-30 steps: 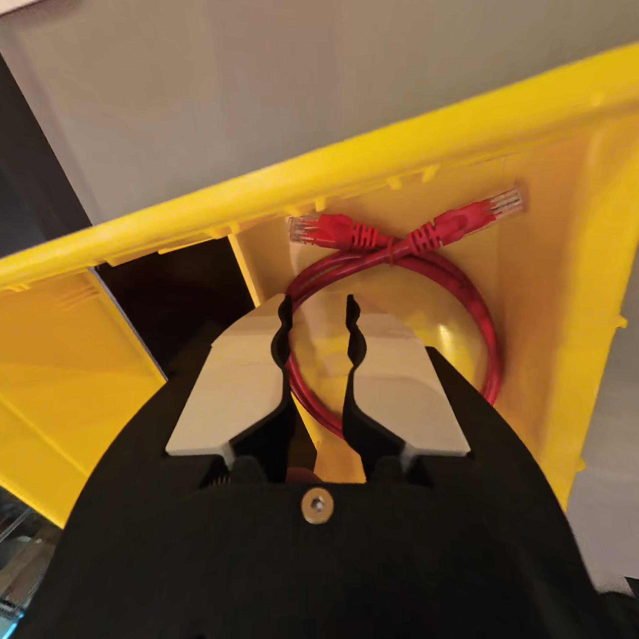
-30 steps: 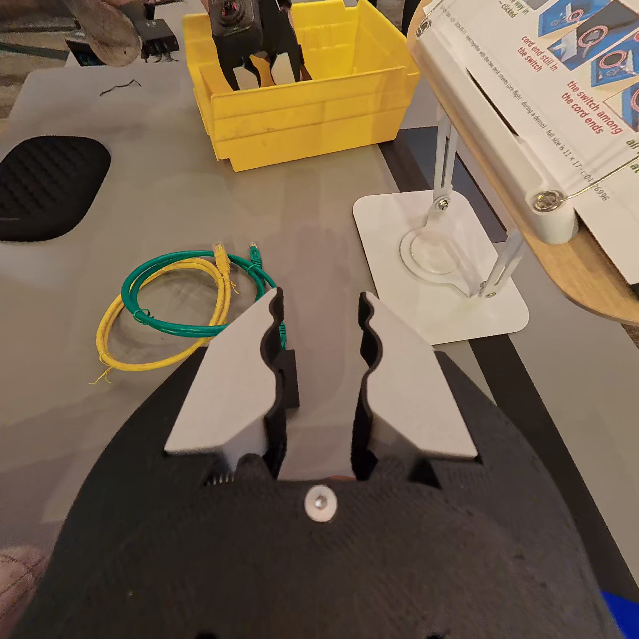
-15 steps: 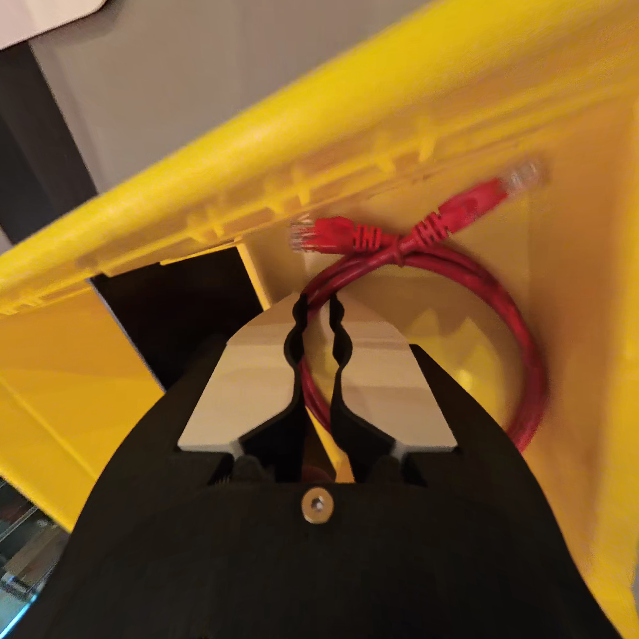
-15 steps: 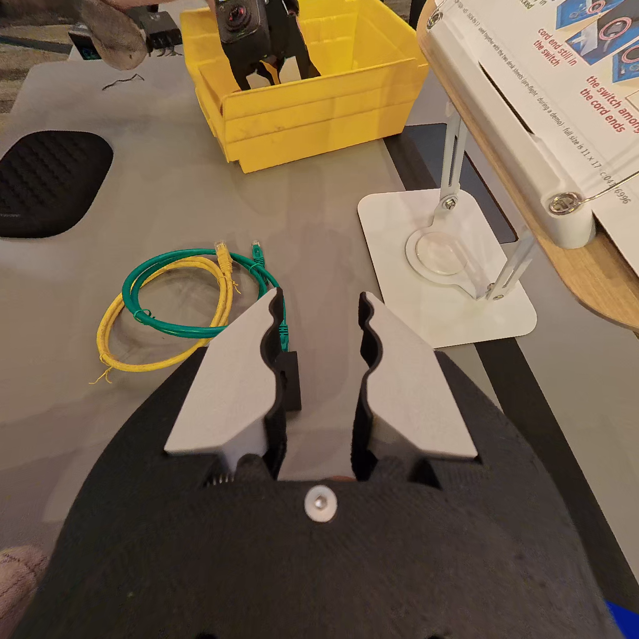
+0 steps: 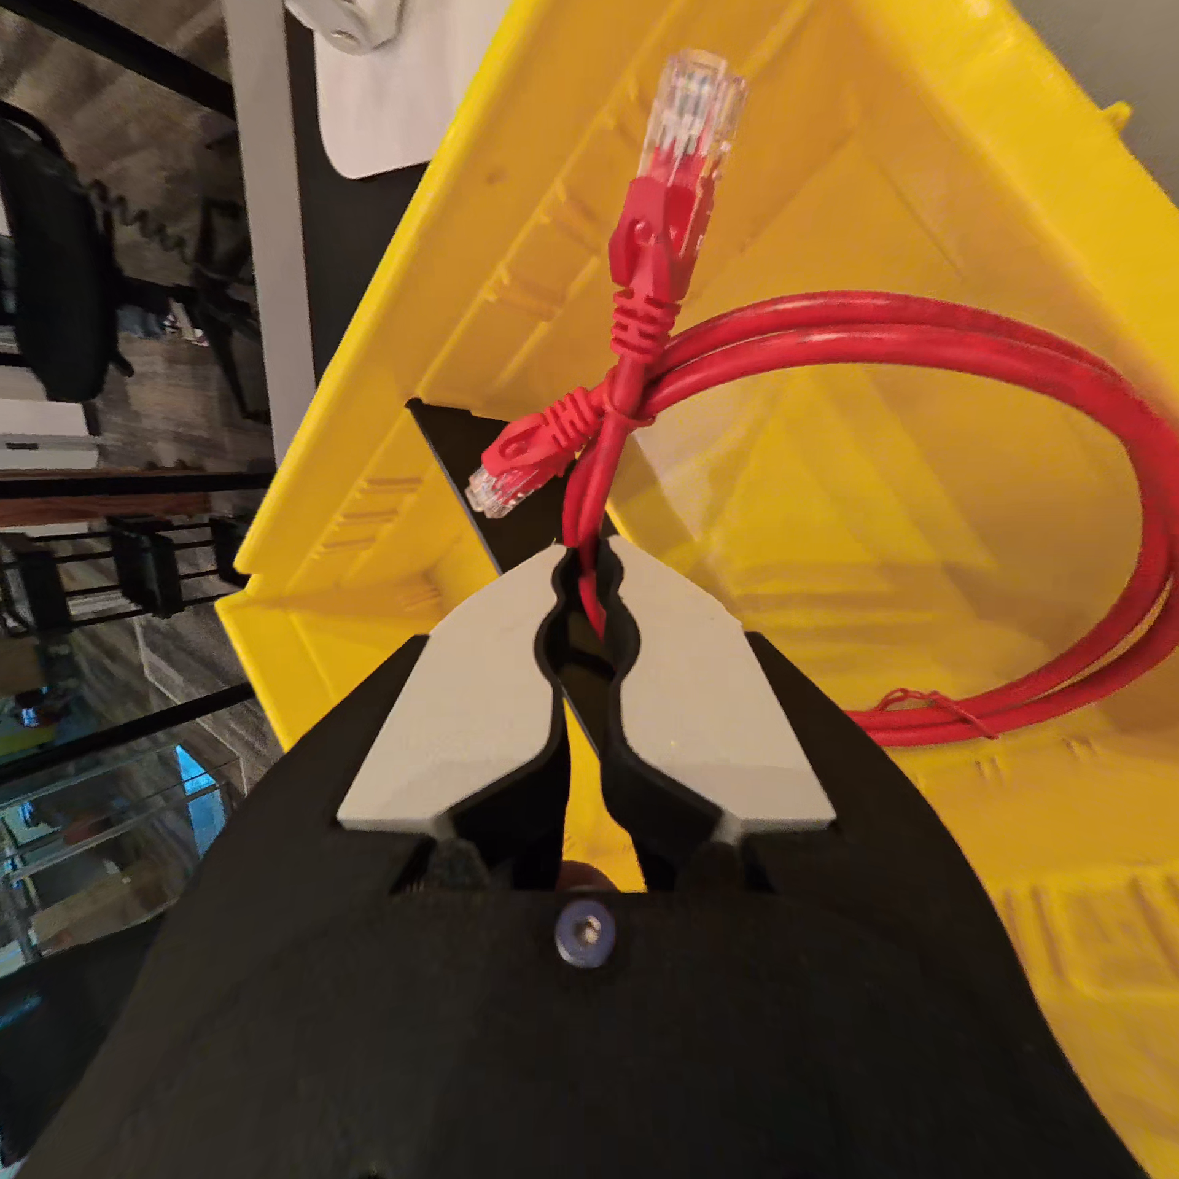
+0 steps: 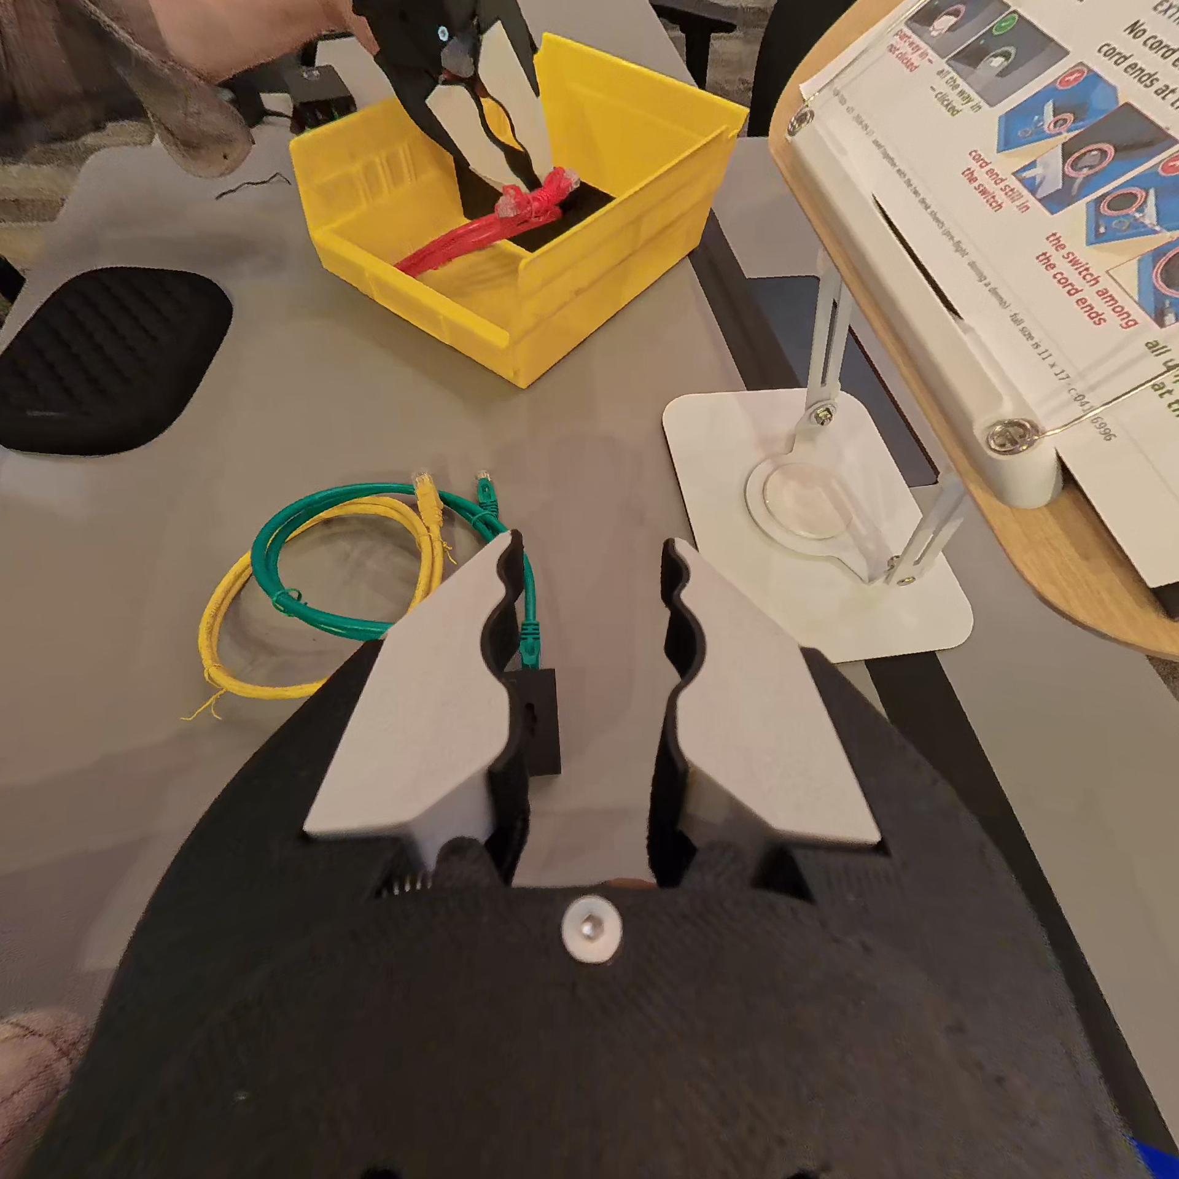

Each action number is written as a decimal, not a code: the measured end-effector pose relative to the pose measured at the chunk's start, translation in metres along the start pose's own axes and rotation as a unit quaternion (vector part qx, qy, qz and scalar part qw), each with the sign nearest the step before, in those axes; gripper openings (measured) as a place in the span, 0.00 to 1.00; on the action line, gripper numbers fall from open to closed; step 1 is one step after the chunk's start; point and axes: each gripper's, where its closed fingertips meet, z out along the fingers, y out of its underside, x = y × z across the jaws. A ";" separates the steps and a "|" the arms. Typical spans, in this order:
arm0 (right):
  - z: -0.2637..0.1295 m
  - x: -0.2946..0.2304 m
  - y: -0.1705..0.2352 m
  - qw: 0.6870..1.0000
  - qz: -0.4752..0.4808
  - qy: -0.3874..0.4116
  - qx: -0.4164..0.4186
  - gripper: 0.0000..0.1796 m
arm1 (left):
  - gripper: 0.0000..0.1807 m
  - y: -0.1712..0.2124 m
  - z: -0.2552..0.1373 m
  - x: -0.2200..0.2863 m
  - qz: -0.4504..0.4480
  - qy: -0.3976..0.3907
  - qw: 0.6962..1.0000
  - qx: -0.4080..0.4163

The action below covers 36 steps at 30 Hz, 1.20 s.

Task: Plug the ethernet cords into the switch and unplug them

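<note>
Currently, inventory, approx.:

- Left gripper [image 5: 590, 574]: fingers clenched on red cord [image 5: 925, 332], pinching the coil strands just below the tie where both plugs cross; centre of left wrist view. Cord coil hangs inside yellow bin [image 5: 861, 574], one clear plug up top centre, other lower left of it.
- Right gripper [image 6: 590, 561]: fingers released, nothing between them; hovers over counter [image 6: 574, 415], lower centre of right wrist view.
- Green cord [image 6: 332, 574] + yellow cord [image 6: 242, 638]: coiled, overlapping, on counter left of centre, green plug just beside the right gripper's left finger.
- Small black block [image 6: 539, 721] behind that finger; prob. the switch, can't confirm.

Step in hand, judged: lifting red cord out of bin. Do well: raise straight, keep grip near tie so loops don't snag bin wall.

View diffs: right wrist view alone shows counter, other cords, white stand base [image 6: 816, 523], black pad [image 6: 108, 357] at left. Left wrist view alone shows grip point & plug detail.
</note>
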 end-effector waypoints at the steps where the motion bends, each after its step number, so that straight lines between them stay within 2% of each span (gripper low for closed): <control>1: -0.001 -0.001 -0.001 1.000 -0.002 0.000 0.001 0.23 | 0.03 0.000 -0.002 -0.001 0.000 -0.010 1.000 0.004; 9: -0.005 -0.003 -0.008 1.000 -0.010 0.006 0.003 0.24 | 0.03 -0.006 -0.032 -0.014 -0.012 -0.066 0.998 0.015; 17: -0.003 -0.010 -0.022 0.999 -0.029 0.008 0.012 0.26 | 0.03 -0.041 -0.091 -0.047 -0.057 -0.154 0.983 0.081; 23: -0.001 -0.017 -0.029 0.999 -0.037 -0.001 0.015 0.26 | 0.03 -0.095 -0.125 -0.068 -0.073 -0.197 0.970 0.123; 26: -0.005 -0.024 -0.045 0.998 -0.045 -0.006 0.039 0.27 | 0.03 -0.131 -0.133 -0.070 -0.073 -0.201 0.967 0.140; 32: 0.001 -0.056 -0.102 0.992 -0.028 -0.040 0.112 0.37 | 0.03 -0.196 -0.118 -0.066 -0.061 -0.220 0.969 0.096; 36: 0.025 -0.059 -0.110 0.995 0.029 -0.029 0.086 0.40 | 0.03 -0.238 -0.103 -0.057 -0.057 -0.225 0.967 0.101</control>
